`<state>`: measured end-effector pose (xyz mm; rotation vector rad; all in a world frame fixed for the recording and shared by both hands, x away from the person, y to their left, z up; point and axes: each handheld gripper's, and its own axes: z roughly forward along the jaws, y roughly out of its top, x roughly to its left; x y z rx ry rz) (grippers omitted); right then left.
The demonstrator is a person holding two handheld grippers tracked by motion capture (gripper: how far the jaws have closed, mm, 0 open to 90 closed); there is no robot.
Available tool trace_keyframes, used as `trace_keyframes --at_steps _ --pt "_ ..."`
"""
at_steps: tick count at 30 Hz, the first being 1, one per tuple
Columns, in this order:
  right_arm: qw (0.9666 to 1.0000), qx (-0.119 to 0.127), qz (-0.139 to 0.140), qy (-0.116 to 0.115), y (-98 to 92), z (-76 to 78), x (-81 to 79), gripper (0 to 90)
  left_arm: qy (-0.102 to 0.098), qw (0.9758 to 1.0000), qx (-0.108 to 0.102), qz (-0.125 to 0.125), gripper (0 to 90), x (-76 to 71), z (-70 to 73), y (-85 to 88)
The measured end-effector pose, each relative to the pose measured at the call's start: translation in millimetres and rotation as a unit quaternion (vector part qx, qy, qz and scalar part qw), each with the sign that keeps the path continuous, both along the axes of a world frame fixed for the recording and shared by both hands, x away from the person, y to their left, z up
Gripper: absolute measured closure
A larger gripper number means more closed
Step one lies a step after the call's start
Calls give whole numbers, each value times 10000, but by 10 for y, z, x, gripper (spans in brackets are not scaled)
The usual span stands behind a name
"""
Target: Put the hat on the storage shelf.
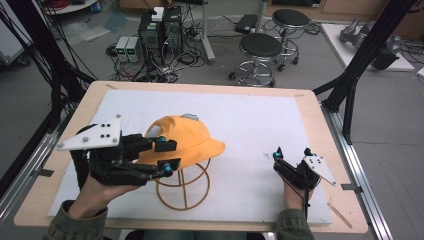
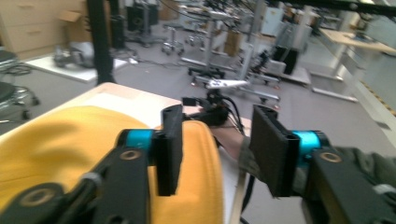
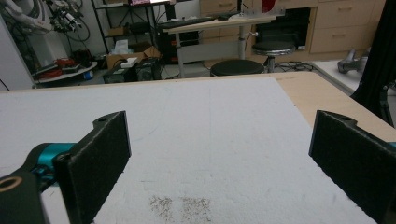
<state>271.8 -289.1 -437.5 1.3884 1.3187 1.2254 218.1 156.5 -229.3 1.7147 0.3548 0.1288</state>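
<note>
A yellow bucket hat point(image 1: 187, 137) sits on a brown wire stand point(image 1: 183, 189) at the middle of the white mat point(image 1: 260, 120). My left gripper point(image 1: 169, 157) is level at the hat's near left side, jaws apart. In the left gripper view the hat point(image 2: 60, 144) lies behind the left jaw and its edge reaches partway into the gap of the left gripper point(image 2: 219, 154); the pads do not press on it. My right gripper point(image 1: 292, 153) rests low over the mat at the right, open. Between the jaws of the right gripper point(image 3: 219, 163) there is just bare mat point(image 3: 210, 126).
The mat covers most of a wooden table point(image 1: 320, 125). Black frame posts point(image 1: 360, 55) stand at both far corners. Two stools point(image 1: 260, 50) and computer boxes with cables point(image 1: 160, 30) are on the floor beyond the far edge.
</note>
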Motion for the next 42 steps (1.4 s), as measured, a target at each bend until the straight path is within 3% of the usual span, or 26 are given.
trace_keyframes --at_steps 2,13,23,34,38,42 --pt "10000 11 6 5 -1 0 -1 44 -7 9999 -46 112 523 14 9 51" --pt "10000 44 -2 32 6 0 -3 43 -179 9968 -208 754 249 26 21 257" --pt "10000 36 -2 27 9 0 -2 43 -224 9903 -404 1311 218 62 9 515" --pt "10000 -10 -53 7 4 0 -3 43 -248 9797 -494 1927 210 89 -103 825" --pt "10000 1 -82 23 4 2 -8 44 -235 9743 -496 2185 208 101 -167 937" --pt "10000 -9 -80 15 5 2 -9 43 -198 9665 -532 2504 209 129 -247 1082"
